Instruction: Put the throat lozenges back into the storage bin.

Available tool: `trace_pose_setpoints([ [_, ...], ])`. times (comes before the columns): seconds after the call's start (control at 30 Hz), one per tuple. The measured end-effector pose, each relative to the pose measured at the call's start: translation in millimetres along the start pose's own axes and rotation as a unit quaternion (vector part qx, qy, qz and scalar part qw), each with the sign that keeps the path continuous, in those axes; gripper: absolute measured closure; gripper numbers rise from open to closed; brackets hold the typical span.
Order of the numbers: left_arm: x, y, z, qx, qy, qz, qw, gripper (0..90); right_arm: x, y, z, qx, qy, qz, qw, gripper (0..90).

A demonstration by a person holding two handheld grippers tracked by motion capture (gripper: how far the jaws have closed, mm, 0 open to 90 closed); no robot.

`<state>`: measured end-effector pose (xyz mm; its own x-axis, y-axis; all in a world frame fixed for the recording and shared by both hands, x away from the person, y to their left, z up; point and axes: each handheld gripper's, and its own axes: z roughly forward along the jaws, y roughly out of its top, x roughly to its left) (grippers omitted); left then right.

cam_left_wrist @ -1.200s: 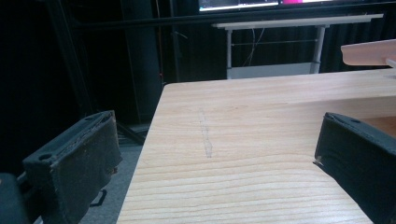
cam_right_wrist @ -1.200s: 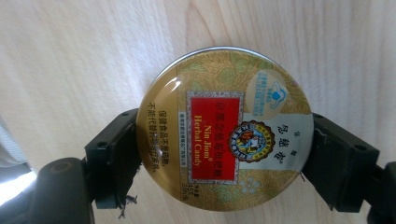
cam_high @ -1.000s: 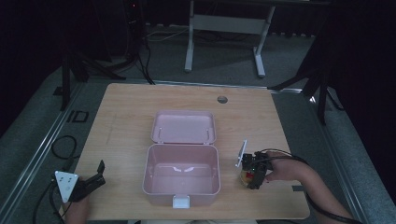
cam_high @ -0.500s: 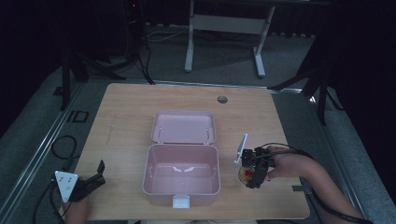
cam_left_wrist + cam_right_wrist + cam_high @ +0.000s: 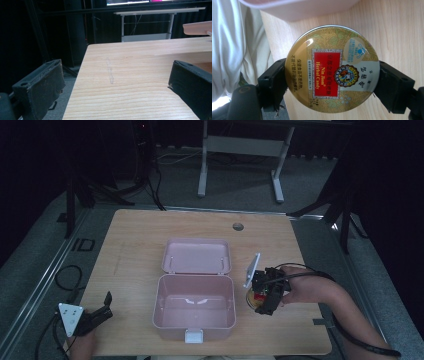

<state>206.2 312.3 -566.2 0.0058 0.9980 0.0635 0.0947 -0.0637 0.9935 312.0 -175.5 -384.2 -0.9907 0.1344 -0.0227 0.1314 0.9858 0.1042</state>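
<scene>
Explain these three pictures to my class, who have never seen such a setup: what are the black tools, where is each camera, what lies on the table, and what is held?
A person holds a two-jaw gripper in each hand. One camera looks down from above; one rides on each gripper. On the light wooden table sits an open pale pink plastic box, its inside bare. The right gripper, beside the box, is shut on a round gold candy tin with a red label. The left gripper rests open at the table's near left corner, holding nothing.

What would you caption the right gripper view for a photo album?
A round gold candy tin clamped between two black jaws of the right claw, above the wooden table beside a pink box.
</scene>
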Motion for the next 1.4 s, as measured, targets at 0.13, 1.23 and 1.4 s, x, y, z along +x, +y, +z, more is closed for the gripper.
trace_pose_setpoints([
  [0.13,0.0,0.0,0.2,0.001,0.000,0.000,1.0000,0.4,5.2,12.5,-4.6,-0.001,0.003,-0.015,0.9999,19.8],
  [1.23,0.9,-0.4,-0.5,-0.004,-0.002,-0.002,1.0000,0.4,20.3,108.2,52.8,0.042,0.030,-0.091,0.9945,19.8],
  [1.4,0.5,-0.3,-0.3,-0.003,-0.004,0.001,1.0000,0.4,20.5,109.6,67.0,0.053,0.035,-0.099,0.9930,19.8],
])
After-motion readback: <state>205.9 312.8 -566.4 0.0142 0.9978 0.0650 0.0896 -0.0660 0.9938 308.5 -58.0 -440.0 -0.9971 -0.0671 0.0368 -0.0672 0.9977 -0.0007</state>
